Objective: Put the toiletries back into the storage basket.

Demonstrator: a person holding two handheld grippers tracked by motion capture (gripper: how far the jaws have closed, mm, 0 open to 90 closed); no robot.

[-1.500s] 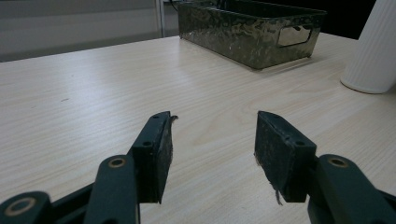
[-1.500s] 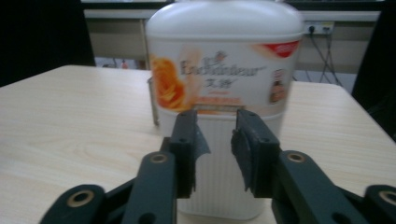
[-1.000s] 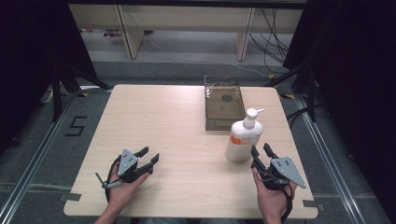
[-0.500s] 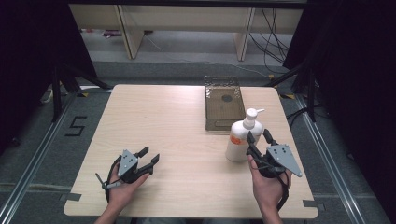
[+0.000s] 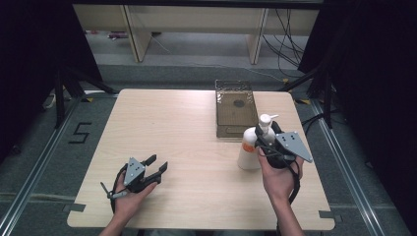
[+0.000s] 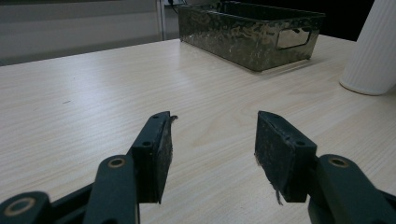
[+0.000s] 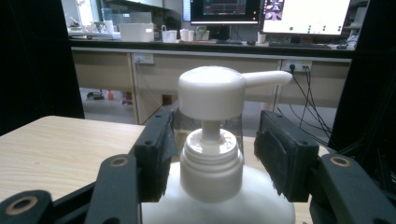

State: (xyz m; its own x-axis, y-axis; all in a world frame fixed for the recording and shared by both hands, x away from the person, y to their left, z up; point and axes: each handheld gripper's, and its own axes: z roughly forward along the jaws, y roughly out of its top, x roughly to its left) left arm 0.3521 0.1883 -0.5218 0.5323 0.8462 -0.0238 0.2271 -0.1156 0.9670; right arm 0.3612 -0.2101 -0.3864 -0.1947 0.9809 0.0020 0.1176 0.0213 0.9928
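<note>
Both claws are in my hands over the pale wooden surface (image 5: 187, 123), and the white pump bottle (image 5: 251, 147) serves as my landmark. Right claw (image 5: 265, 132) sits up at the bottle's neck, its jaws apart with one pad on either side of the ribbed collar (image 7: 211, 156) under the pump head (image 7: 212, 93); from the right gripper view there is a gap between each pad and the collar, so nothing is clamped. The pump's spout (image 7: 266, 78) points off to the right in that view. My right hand (image 5: 278, 172) lies just on the near side of the bottle. The bottle stands upright, and just beyond it lies a dark, shiny metal tray (image 5: 236, 108) with a handle slot in its end wall, empty as far as I can see. Left claw (image 5: 156, 168) rests low over the surface well to the left of the bottle and nearer to me, held in my left hand (image 5: 129, 199); its jaws are spread wide with only bare wood between them. From the left gripper view the bottle's ribbed base (image 6: 371, 51) shows at the far right, with the tray beside it.
</note>
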